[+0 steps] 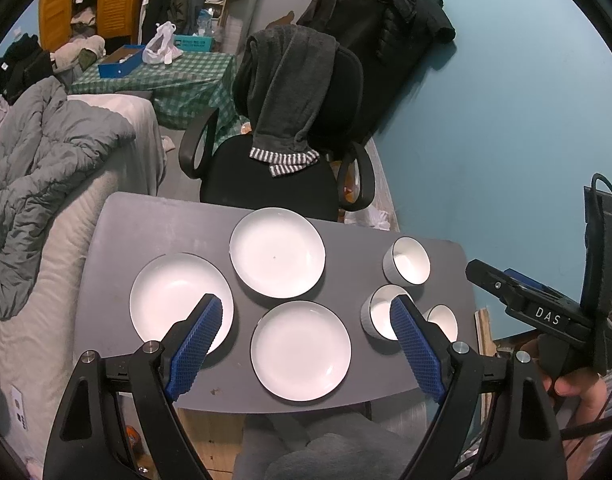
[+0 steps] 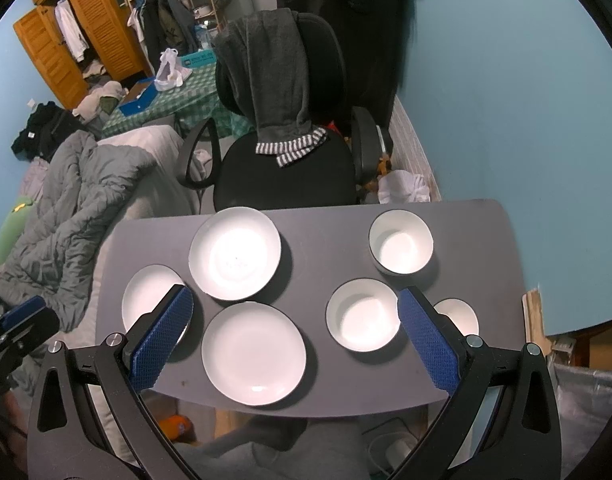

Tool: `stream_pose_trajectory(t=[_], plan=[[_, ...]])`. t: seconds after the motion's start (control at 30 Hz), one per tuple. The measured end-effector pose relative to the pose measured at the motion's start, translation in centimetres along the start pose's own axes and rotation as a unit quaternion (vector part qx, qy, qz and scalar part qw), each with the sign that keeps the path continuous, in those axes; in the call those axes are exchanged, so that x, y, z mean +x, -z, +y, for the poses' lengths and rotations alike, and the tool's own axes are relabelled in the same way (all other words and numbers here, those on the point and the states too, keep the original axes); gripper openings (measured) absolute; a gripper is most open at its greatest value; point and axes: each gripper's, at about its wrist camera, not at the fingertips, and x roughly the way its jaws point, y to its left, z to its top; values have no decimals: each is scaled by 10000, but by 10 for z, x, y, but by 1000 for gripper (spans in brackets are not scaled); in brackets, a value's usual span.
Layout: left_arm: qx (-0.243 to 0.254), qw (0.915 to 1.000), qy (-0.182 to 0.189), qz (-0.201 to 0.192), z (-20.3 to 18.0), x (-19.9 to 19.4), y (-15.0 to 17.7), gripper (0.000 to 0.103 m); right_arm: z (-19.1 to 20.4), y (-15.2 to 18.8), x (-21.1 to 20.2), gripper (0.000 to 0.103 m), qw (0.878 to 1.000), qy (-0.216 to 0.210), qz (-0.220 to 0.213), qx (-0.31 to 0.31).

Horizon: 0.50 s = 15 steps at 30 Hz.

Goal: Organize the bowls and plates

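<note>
The grey tabletop [image 2: 317, 216] fills the lower middle of both views and carries everything, all laid out singly, nothing stacked yet. Three white plates sit left of centre: one at the back [image 2: 235, 253], one at the front [image 2: 253, 353], one at the far left [image 2: 152, 300], partly behind a blue pad. They look like glazed ceramic: stiff, fairly heavy, slick and breakable, and they lie flat, so the raised rim is the only place a claw could bite. I would pinch an edge and lift gently.

Three white bowls stand to the right: back [image 2: 401, 247], middle [image 2: 362, 314], and a front one [image 2: 459, 315] mostly hidden, so its size is hard to judge. Bowls are lighter, with upright walls; one finger inside and one outside the wall should hold them.

The left claw [image 1: 306, 344] and right claw [image 2: 296, 332] both hover above the tabletop, fingers spread wide and holding nothing.
</note>
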Motion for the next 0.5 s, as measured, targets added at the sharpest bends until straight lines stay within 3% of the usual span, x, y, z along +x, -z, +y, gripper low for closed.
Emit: stream_pose_trajectory(t=[0.33,0.5], plan=[[-115,9999,-14,88,14,7,2,88,7,9,9,101,9998,54,107,-147],[-164,9995,-21,255,26,20,3,88,7,8,23,101,9989,-155,301,-331]])
